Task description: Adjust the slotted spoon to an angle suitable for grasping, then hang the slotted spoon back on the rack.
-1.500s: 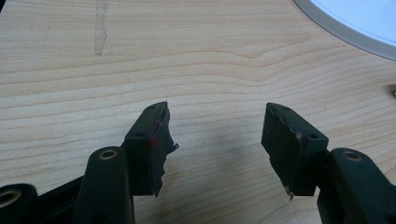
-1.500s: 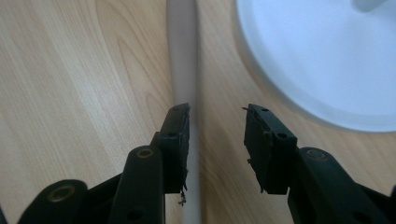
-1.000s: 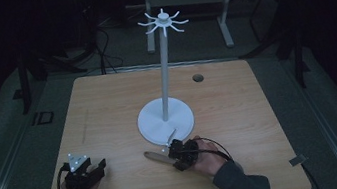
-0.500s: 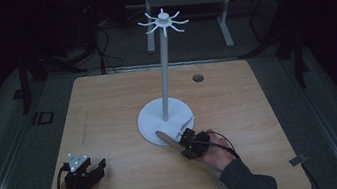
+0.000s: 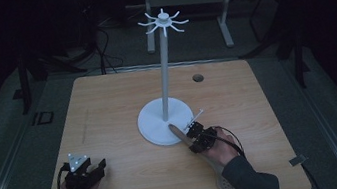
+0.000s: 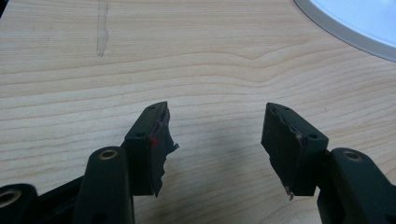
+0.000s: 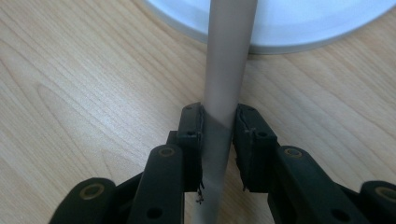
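A white hook stand rises from a round base at the table's middle, with curved hooks at its top. My right gripper sits at the base's front right edge, shut on the long beige handle of a utensil. The handle tip lies over the base rim. A perforated round head shows beside the right sleeve. My left gripper rests at the table's front left, open with nothing between its jaws.
The wooden table has a small round hole at its back right. Part of the white base shows at the top right of the left gripper view. Dark floor, cables and a metal frame lie beyond the table.
My right gripper has carried the utensil forward and to the right, so the handle tip now lies over the stand's base. The left gripper has stayed put.
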Available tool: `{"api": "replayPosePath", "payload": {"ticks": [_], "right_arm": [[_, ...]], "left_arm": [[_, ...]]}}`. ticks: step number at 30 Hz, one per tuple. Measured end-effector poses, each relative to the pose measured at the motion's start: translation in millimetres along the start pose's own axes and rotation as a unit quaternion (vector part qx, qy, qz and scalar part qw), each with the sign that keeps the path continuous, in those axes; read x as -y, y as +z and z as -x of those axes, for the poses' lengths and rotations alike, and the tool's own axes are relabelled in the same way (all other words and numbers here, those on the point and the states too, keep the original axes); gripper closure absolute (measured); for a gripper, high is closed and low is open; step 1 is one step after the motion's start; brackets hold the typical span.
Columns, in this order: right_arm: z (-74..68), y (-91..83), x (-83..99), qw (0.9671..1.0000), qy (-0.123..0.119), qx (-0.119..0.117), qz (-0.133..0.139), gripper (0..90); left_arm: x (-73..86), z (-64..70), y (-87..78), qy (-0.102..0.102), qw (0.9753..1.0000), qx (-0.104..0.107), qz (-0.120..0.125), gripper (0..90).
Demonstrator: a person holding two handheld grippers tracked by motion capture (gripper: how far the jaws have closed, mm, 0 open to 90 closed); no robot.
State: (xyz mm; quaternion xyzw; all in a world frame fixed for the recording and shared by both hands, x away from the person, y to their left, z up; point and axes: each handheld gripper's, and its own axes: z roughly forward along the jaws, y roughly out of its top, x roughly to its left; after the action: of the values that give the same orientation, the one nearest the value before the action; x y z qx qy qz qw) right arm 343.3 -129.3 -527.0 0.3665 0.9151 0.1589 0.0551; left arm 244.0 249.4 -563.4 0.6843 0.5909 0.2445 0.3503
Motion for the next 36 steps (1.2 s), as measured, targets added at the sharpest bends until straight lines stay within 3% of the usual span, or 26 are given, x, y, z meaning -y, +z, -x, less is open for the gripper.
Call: {"api": "replayPosePath", "payload": {"ticks": [7,18,29,32,35,36], "right_arm": [[4.6,5.5,-5.9,0.9999,-0.006,-0.009,-0.005,67.8],[3.7,11.2,-10.4,0.9999,-0.003,-0.006,0.008,71.5],[5.4,-8.0,-2.3,0.9987,0.009,-0.001,0.051,71.8],[9.0,-17.4,0.6,0.9969,0.021,0.002,0.076,72.2],[9.7,-20.1,1.2,0.9963,0.025,0.002,0.082,72.3],[12.1,-27.9,3.0,0.9942,0.031,0.004,0.103,72.7]], "left_arm": [[-0.1,0.3,0.1,0.003,1.0000,0.000,-0.001,42.1],[-0.2,0.1,0.4,0.002,1.0000,0.001,-0.001,42.1],[-0.2,0.7,1.3,0.003,1.0000,0.000,-0.001,42.1],[-0.3,0.8,1.1,0.003,1.0000,0.000,-0.001,42.1],[-0.3,0.7,1.3,0.003,1.0000,0.000,0.000,42.1],[-0.5,0.7,1.6,0.002,1.0000,0.000,-0.001,42.1]]}}
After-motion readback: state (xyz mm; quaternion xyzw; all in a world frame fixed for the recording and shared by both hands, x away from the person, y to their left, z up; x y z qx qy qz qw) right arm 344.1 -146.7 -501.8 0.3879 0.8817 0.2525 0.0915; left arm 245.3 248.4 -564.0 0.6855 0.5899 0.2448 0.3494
